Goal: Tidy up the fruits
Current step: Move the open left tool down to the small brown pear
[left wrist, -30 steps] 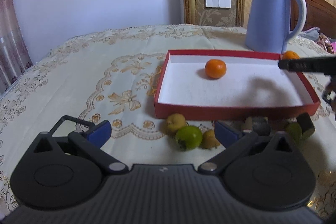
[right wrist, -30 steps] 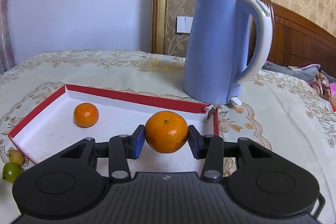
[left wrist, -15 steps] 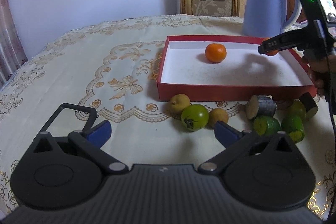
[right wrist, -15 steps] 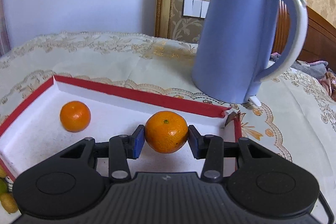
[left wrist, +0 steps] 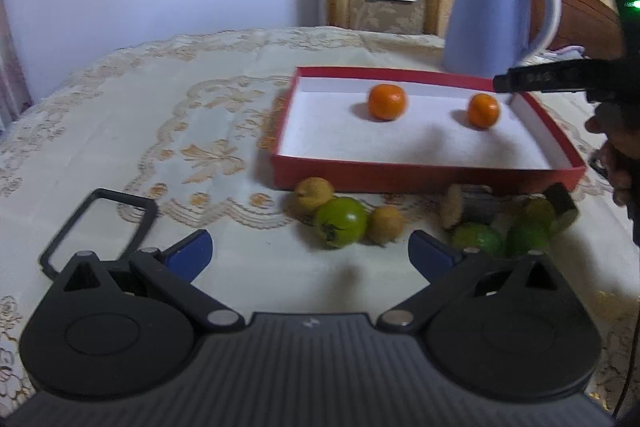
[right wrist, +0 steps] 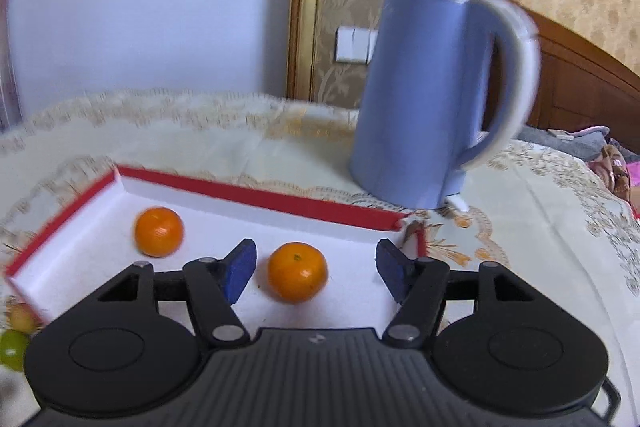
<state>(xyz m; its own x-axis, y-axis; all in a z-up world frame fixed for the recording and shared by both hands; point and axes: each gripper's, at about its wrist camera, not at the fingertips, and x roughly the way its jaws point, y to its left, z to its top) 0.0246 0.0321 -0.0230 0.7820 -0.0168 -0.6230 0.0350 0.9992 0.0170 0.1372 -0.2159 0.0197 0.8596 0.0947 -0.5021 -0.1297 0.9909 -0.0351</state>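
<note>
A red tray (left wrist: 424, 175) with a white floor holds two oranges, one to the left (left wrist: 387, 102) and one to the right (left wrist: 484, 111). My right gripper (right wrist: 316, 269) is open over the tray (right wrist: 256, 197), its jaws on either side of the nearer orange (right wrist: 297, 271), which rests on the tray floor; the other orange (right wrist: 159, 231) lies to the left. My left gripper (left wrist: 310, 255) is open and empty above the tablecloth, just short of a green tomato (left wrist: 340, 222) and two small yellow fruits (left wrist: 314, 191).
A blue kettle (right wrist: 424, 99) stands behind the tray's far right corner. Limes (left wrist: 478, 239), a cut brown piece (left wrist: 466, 206) and more green fruit (left wrist: 536, 223) lie in front of the tray. The right gripper's body (left wrist: 560, 79) reaches in over the tray's right side.
My right gripper has opened and let go of the orange, which now rests in the tray. My left gripper has drawn back a little from the fruit.
</note>
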